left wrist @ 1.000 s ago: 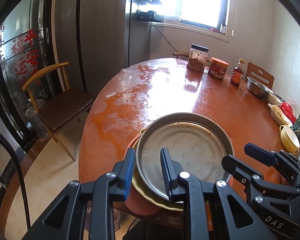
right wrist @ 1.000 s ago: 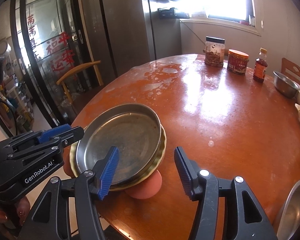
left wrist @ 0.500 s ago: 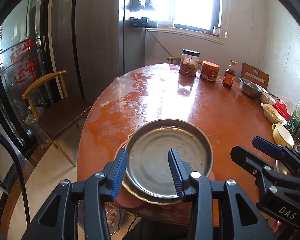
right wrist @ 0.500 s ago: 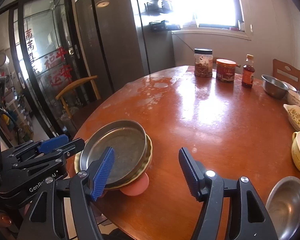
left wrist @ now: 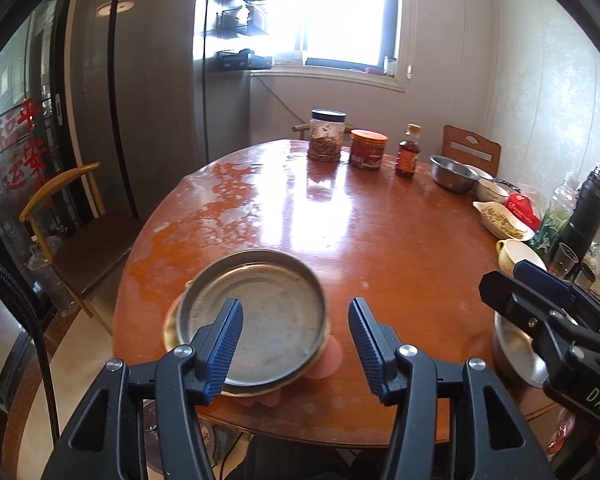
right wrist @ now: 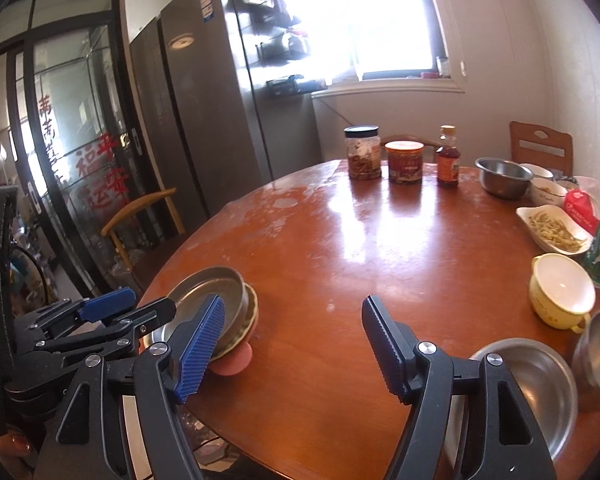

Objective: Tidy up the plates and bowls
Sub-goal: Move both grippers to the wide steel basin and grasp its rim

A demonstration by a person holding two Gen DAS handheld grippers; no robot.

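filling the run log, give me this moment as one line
left gripper: opening, empty | right gripper: opening, empty | metal plate: stacked on yellow plate, table edge

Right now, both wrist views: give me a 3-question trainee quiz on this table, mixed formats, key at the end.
1. True or false: the metal pan sits directly on the bare table.
2. Which dish lies under the metal pan? A) a yellow plate B) a glass bowl C) a wooden board
3. Fill in: near the right gripper, the empty steel bowl sits at the table's near ____.

Key
1. False. It rests on a yellow plate, with a pink plate beneath.
2. A.
3. Edge. The left gripper and the right gripper hold nothing; both jaws are opening with nothing between them.
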